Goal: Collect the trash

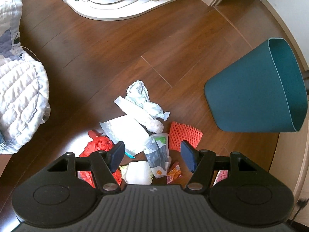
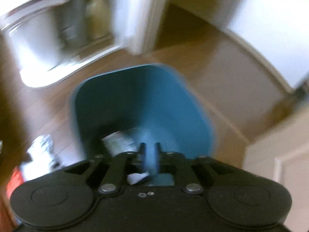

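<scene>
A pile of trash lies on the wooden floor: crumpled white paper (image 1: 138, 94), a white plastic bag (image 1: 125, 133), a red plastic bag (image 1: 97, 145), an orange foam net (image 1: 184, 135), a grey wrapper (image 1: 157, 154) and a small orange wrapper (image 1: 173, 173). My left gripper (image 1: 152, 157) is open and empty, just above the pile. A teal trash bin (image 1: 256, 94) stands to the right. My right gripper (image 2: 150, 155) is shut on the bin's near wall (image 2: 152, 160). The right wrist view is blurred; white trash (image 2: 117, 141) lies inside the bin (image 2: 146, 100).
A white quilted blanket (image 1: 21, 96) lies at the left. A white appliance on a white base (image 1: 110, 5) stands at the back. A doorway and white baseboard (image 1: 285, 29) run along the right. More trash (image 2: 38, 154) shows left of the bin.
</scene>
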Tool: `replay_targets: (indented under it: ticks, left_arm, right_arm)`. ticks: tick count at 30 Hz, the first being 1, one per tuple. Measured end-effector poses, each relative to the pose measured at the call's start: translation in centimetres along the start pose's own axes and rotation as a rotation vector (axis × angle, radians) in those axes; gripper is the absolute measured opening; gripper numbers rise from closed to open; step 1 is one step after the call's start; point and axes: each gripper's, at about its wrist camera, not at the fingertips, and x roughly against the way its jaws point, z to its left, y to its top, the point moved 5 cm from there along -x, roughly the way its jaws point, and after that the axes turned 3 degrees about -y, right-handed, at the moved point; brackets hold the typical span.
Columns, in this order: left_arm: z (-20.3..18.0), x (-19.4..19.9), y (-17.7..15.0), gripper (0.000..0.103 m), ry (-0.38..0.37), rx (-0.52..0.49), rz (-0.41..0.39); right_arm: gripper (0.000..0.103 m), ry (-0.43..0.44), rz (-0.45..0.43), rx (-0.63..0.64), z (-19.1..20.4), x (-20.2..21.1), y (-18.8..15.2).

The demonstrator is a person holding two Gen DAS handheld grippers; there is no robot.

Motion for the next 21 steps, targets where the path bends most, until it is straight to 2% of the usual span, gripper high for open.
replay_targets:
  ticks: [1,4,6,8,10,12,15,16,18,21]
  left_arm:
    - [0.0,-0.1,0.0,0.063,-0.002,-0.001,0.002]
    - [-0.2,-0.4,0.0,0.063,0.002,-0.013,0.002]
    - [-0.4,-0.6,0.0,0.063,0.001,-0.021,0.002]
    - [-0.5,-0.7,0.0,0.063,0.0,-0.026,0.001]
    - [-0.5,-0.8,0.1,0.063,0.002,-0.034,0.001]
    - [-0.5,-0.9,0.2,0.063,0.007,-0.045,-0.004]
    - [-0.5,-1.4,0.3,0.063,0.009,-0.048,-0.003]
    - [-0.5,-1.6,0.3,0.063,0.007,-0.048,-0.001]
    - [-0.6,-2.1,0.4,0.063,0.007,-0.048,0.005]
    - [-0.6,-2.7,0.3,0.063,0.011,-0.064,0.009]
  right_arm:
    - [0.021,-0.011,0.011,-0.03,-1.3,-0.4,0.0]
    - [0.04,-0.053,0.032,-0.116,-4.3,-1.7,-0.2]
    - [0.064,-0.051,0.061,-0.155,-5.5,-2.8,-0.6]
    - [0.065,-0.041,0.059,-0.167,-6.4,-4.1,-0.3]
    - [0.065,-0.012,0.07,-0.081,-6.3,-5.9,1.1]
    - [0.075,0.013,0.086,0.081,-5.5,-7.9,2.3]
    - [0.072,0.023,0.154,0.242,-4.3,-11.2,3.4]
    - [0.068,0.017,0.175,0.275,-4.0,-12.1,3.5]
    - [0.052,0.015,0.202,0.313,-3.3,-13.4,3.5]
    - [0.049,0.032,0.211,0.351,-2.3,-14.8,3.5]
